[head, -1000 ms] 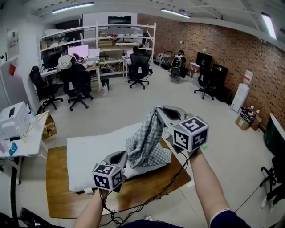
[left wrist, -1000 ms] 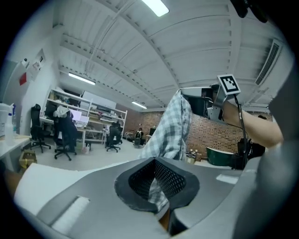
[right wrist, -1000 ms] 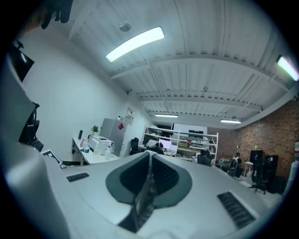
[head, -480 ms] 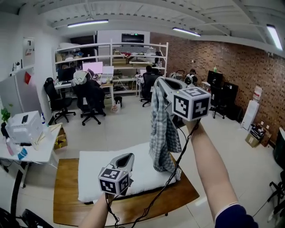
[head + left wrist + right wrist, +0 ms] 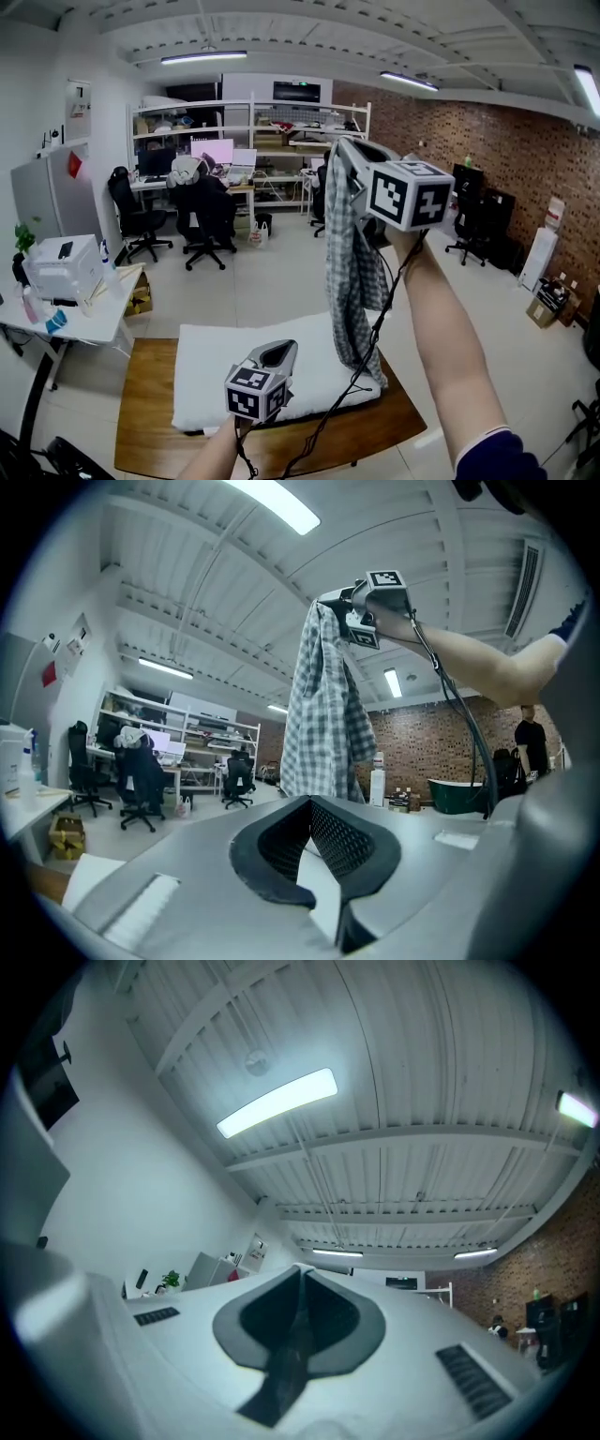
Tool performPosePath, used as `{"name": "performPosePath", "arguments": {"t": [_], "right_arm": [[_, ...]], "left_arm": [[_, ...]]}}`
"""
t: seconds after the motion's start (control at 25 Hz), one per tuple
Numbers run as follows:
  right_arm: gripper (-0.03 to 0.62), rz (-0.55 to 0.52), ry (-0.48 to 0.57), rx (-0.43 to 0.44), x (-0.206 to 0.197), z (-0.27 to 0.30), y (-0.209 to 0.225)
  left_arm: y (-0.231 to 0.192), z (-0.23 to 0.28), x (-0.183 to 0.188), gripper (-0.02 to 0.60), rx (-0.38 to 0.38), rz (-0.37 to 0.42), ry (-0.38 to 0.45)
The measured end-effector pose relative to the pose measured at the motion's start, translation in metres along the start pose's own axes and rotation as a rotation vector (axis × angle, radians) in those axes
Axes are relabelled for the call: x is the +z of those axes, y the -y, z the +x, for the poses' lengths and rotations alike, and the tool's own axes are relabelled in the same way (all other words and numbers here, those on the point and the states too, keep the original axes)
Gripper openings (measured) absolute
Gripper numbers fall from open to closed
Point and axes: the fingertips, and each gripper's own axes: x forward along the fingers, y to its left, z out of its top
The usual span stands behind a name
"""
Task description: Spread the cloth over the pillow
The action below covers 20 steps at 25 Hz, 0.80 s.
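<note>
The cloth [image 5: 354,272] was held high by the right gripper [image 5: 339,152], whose jaws were closed on a thin pinch of its upper edge (seemingly a corner, though the bunched folds left this unclear), so that the fabric hung free and could be opened out. Its lower end dangled over the right end of the pillow [image 5: 220,361], which lay on the wooden table [image 5: 150,412]. The left gripper [image 5: 278,353] was held low over the pillow, jaws shut and empty, probably in readiness for a second edge.
</note>
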Motion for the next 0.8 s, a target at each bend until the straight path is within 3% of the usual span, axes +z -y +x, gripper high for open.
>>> {"name": "performPosePath", "arguments": {"t": [0.2,0.4,0.8], "right_arm": [[0.023,0.044,0.069,0.068,0.027,0.029,-0.037],[0.023,0.091,0.124,0.178,0.052,0.066,-0.106],[0.023,0.202,0.168,0.394,0.073,0.13,-0.247]], "left_arm": [[-0.023,-0.017,-0.021,0.011,0.071,-0.031,-0.035],[-0.058,-0.057,-0.031,0.011,0.158,-0.064,-0.03],[-0.165,-0.187,-0.02,0.011,0.49,-0.131,0.048]]}}
